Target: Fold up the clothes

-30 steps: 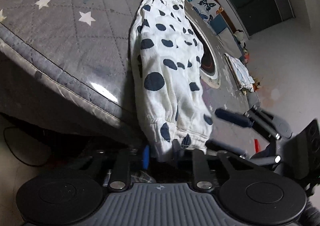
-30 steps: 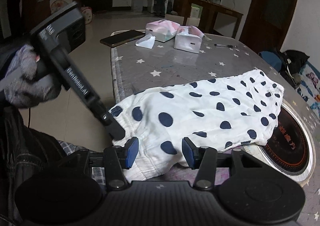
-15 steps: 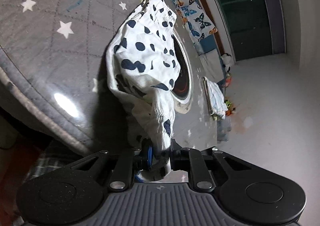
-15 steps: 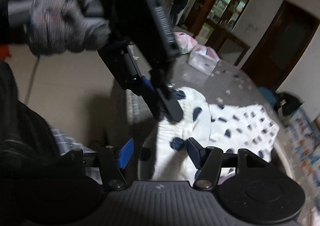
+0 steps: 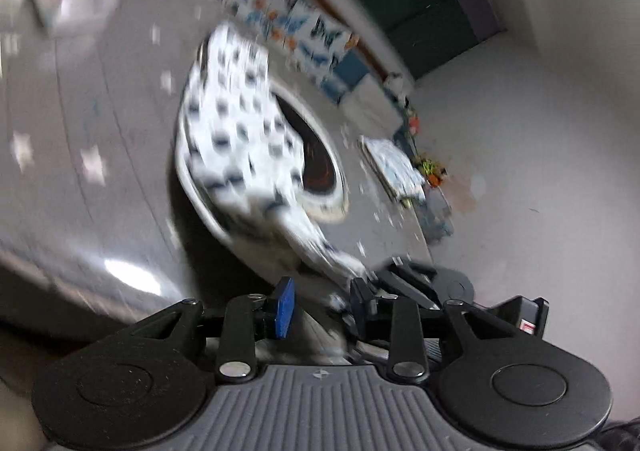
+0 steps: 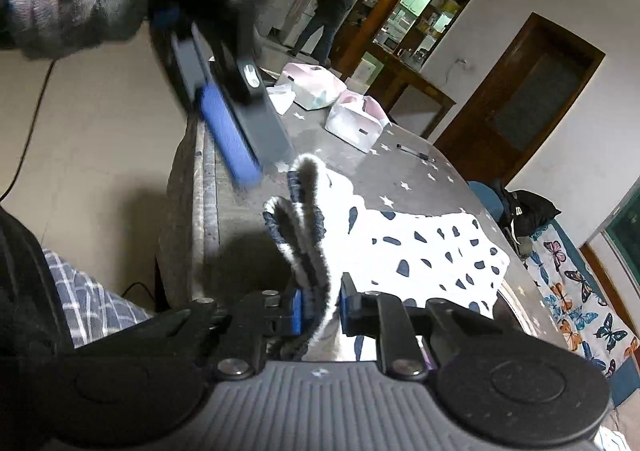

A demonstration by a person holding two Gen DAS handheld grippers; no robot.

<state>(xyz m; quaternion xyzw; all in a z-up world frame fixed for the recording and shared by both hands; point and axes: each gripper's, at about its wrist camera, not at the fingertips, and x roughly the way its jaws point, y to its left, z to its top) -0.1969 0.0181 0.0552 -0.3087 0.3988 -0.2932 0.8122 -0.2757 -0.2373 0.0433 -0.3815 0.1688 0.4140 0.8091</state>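
Since half a second ago, let go of by the left gripper (image 5: 320,305), whose fingers now stand spread with nothing between them, and taken up instead by the right gripper (image 6: 320,309), now pinched tight on a bunched fold of the polka-dot garment (image 6: 424,247) where it earlier stood open. Held at the near edge of the star-print table (image 6: 404,171), the pinched fold rising upright just beyond the right fingertips, the rest of the cloth trailing away to the far right and lying flat on the tabletop, partly over the round burner (image 5: 320,171). Seen from the left wrist view, heavily blurred: same garment (image 5: 240,139) stretched from the table toward the lower right, its near end reaching down beside the right-hand finger of the left gripper, touching or not cannot be told. Left gripper itself in the right wrist view (image 6: 248,155), up and to the left of the raised fold, gripped by one gloved hand (image 6: 60,11). Counted: one garment, two grippers, two pink-and-white tissue boxes (image 6: 312,85) at the far side of the table, one pen (image 6: 416,152) to their right, one person (image 6: 328,17) standing far off in the room.
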